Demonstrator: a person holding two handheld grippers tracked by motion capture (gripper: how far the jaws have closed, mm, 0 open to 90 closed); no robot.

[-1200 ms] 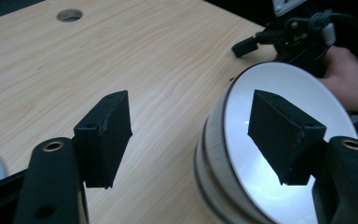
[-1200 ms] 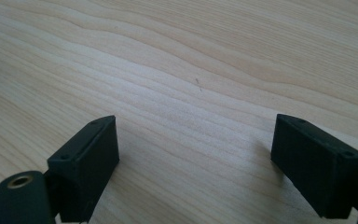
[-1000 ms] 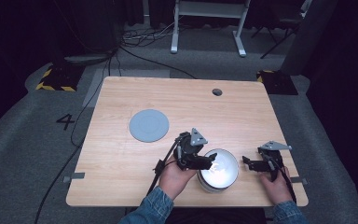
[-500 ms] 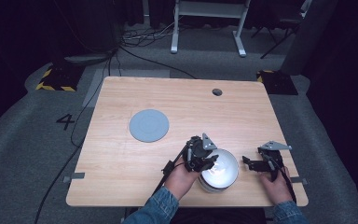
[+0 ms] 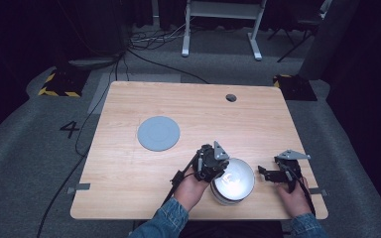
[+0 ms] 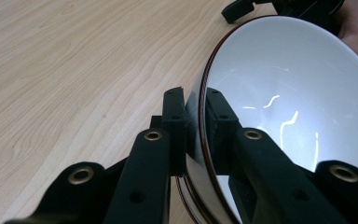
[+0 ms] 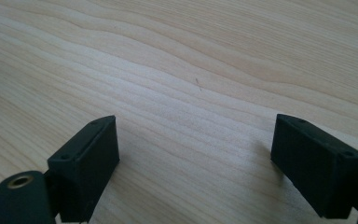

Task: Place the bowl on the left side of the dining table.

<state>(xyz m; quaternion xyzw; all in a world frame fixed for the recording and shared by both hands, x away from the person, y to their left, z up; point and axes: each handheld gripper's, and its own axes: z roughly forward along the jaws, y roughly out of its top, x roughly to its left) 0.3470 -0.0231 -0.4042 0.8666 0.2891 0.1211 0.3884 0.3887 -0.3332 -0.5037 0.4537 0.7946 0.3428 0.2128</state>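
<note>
A white bowl [image 5: 235, 178] with a dark rim stands near the table's front edge, on top of what looks like another bowl beneath it. My left gripper [image 5: 222, 171] is shut on the bowl's left rim. In the left gripper view the gripper [image 6: 193, 100] has one jaw outside the wall and one inside, and the bowl [image 6: 284, 93] tilts up to the right. My right gripper [image 5: 264, 172] is open just right of the bowl. The right gripper view has that gripper [image 7: 196, 140] over bare wood with nothing between its jaws.
A flat grey-blue round plate [image 5: 158, 133] lies left of centre on the wooden table [image 5: 178, 104]. A small cable hole [image 5: 231, 97] sits near the far edge. Cables and a white stand's legs are on the floor beyond.
My left gripper has shifted a little to the right along the bowl's left rim and now grips it. The right gripper has stayed put.
</note>
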